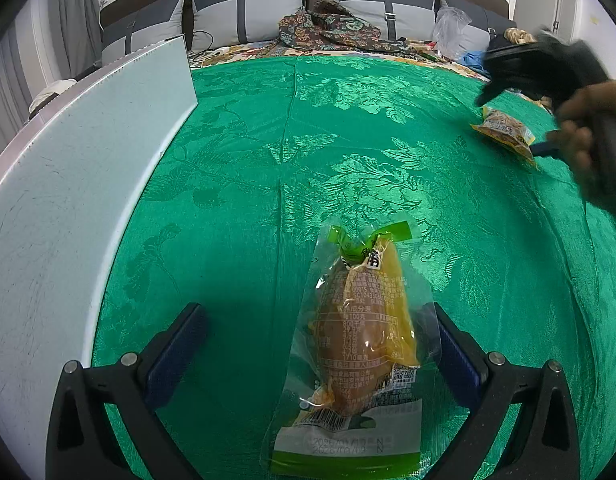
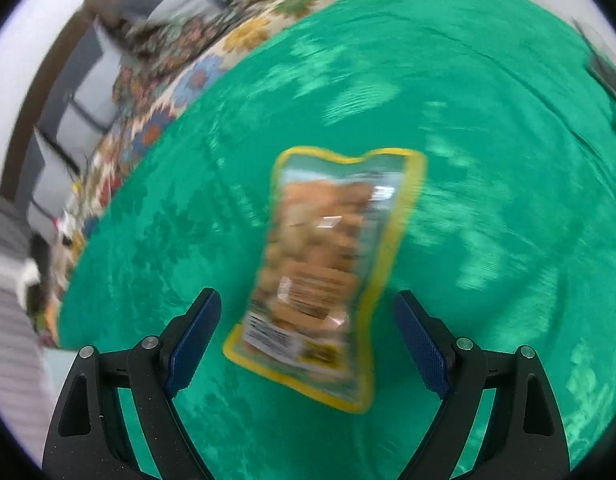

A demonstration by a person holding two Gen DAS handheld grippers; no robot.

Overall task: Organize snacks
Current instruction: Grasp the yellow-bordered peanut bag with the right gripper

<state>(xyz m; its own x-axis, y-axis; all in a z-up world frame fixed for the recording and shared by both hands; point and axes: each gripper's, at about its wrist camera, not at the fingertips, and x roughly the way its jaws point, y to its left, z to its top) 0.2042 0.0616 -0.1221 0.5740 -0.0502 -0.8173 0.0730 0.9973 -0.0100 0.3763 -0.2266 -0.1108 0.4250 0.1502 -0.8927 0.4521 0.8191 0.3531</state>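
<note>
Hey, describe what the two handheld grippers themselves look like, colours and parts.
Both the left gripper and right gripper have matte black, angular plastic arms with round silver pivot pins. Their fingers carry dark blue ribbed pads. No cables or markings show. The left wrist view shows a bare hand, no sleeve visible.

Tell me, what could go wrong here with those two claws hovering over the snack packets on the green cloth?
1. The left gripper is open around a slippery clear packet that lies nearer one finger; closing might only nudge it aside.
2. The right gripper view is blurred by motion, so it may close off-centre on the yellow-edged packet.
3. The green cloth has folds and could get pinched along with a packet.
</note>
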